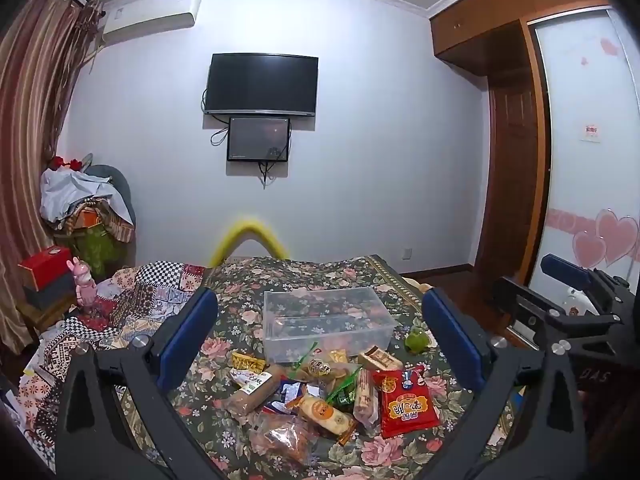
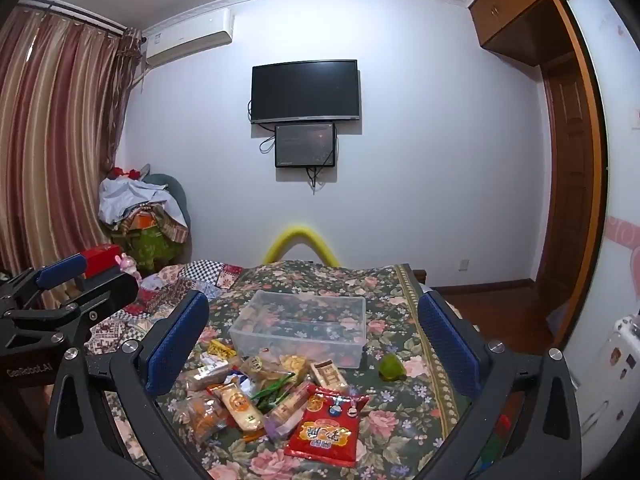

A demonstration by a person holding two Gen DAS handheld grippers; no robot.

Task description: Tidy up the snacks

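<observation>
Both hand-held grippers, left and right, are held released, nothing grasped. Snack packets are heaped on the floral bedspread, just beside the clear plastic bin.

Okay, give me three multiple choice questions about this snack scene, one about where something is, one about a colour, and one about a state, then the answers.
1. Where does the snack pile lie relative to the clear bin?
A. inside it
B. in front of it, on the bedspread
C. on the floor

2. What colour is the big flat packet?
A. red
B. blue
C. white

3. What state is the left gripper in?
A. shut on a packet
B. open, holding nothing
C. shut, empty

Answers: B, the snacks sit nearer the cameras than the bin; A, its wrapper is red; B, the fingers stand wide apart.
</observation>
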